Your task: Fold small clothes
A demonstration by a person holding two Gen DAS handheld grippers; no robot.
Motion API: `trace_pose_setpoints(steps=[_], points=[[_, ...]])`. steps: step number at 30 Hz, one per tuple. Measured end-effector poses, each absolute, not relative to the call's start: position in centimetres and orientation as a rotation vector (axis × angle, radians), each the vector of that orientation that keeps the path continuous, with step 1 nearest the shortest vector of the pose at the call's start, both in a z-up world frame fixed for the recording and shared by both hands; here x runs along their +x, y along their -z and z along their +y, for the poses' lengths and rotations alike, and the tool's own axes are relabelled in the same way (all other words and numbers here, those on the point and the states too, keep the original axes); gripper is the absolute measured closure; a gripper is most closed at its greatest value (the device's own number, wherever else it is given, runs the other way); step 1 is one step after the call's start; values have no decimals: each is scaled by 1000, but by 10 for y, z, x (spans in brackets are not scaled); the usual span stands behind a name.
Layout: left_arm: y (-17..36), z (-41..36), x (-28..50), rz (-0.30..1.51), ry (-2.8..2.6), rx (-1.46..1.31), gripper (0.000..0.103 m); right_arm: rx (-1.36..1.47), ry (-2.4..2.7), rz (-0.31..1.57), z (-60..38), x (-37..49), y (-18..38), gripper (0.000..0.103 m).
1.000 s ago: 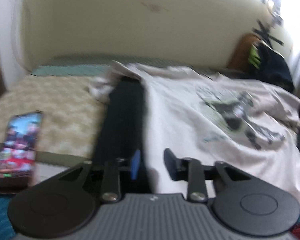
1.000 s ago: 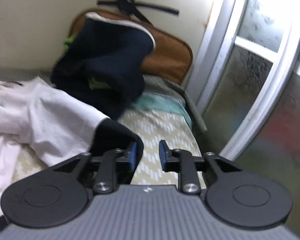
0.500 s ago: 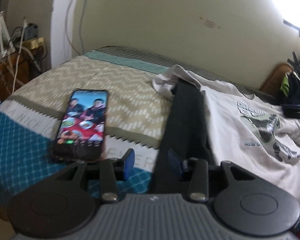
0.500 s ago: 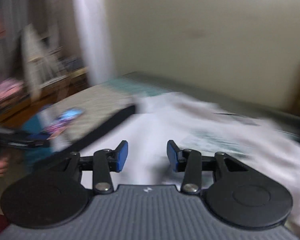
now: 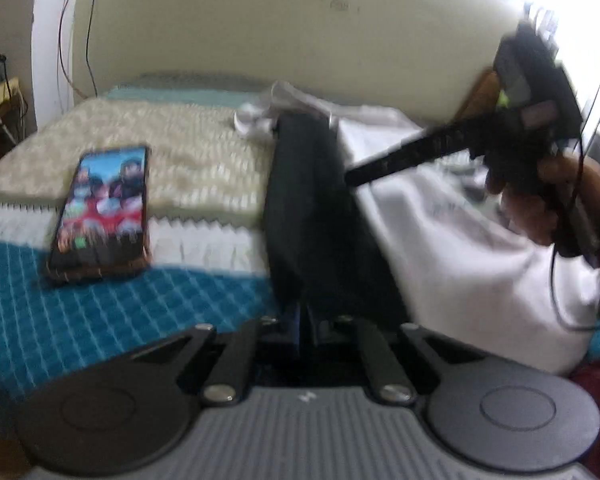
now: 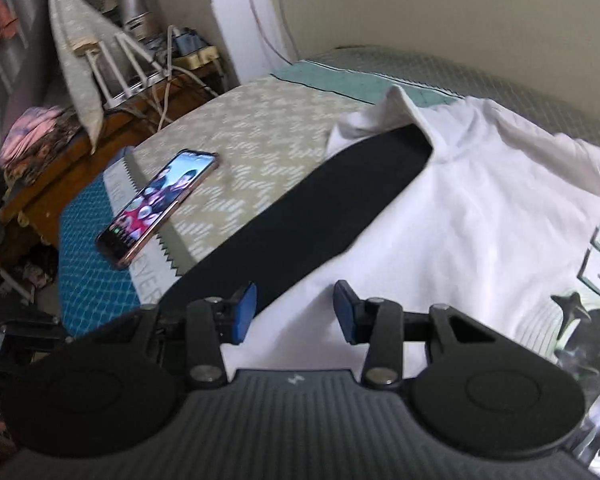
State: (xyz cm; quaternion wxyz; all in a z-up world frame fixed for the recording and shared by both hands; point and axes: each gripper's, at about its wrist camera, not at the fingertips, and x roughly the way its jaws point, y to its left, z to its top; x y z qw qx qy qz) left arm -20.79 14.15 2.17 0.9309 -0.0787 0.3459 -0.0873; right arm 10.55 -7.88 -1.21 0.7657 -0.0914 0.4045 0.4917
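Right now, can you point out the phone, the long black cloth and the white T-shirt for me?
phone point(image 6: 160, 206): right wrist view, middle of its lit screen.
long black cloth point(image 6: 332, 208): right wrist view, middle of the strip.
white T-shirt point(image 6: 480, 200): right wrist view, plain fabric left of the print.

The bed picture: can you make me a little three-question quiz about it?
1. True or false: the phone lies on the white shirt.
2. Which gripper has shut jaws? A) left gripper B) right gripper
3. Fill in: the left jaws pinch the near end of the long ____ cloth.

Key: 1 false, it lies on the bed cover; 2 A; 3 black.
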Motion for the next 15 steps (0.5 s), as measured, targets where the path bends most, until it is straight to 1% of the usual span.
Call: trace_pose_setpoints(steps=[2, 4, 5, 6, 8, 11, 13, 15], points=[[-43, 166, -215, 600, 139, -221, 99, -189, -1096, 854, -80, 100, 2, 57], [-66, 198, -223, 479, 112, -346, 99, -168, -1148, 844, -82, 95, -7, 56], [-77, 210, -226, 426, 111, -402, 99, -149, -1168, 853, -81, 94, -9, 54], [-87, 219, -228, 378, 110, -432, 99, -118, -1193, 871, -79, 93, -10, 52], [-106, 227, -231, 294, 104, -447, 99, -85, -1213, 879, -72, 90, -10, 52], [-131, 230, -227, 226, 112, -443, 99, -195, -1157, 744, -67, 75, -15, 52], [-145, 223, -222, 207, 127, -415, 99, -280, -1105, 639, -63, 66, -19, 43], [-156, 214, -216, 200, 146, -383, 99, -341, -1044, 523, -61, 58, -21, 22]])
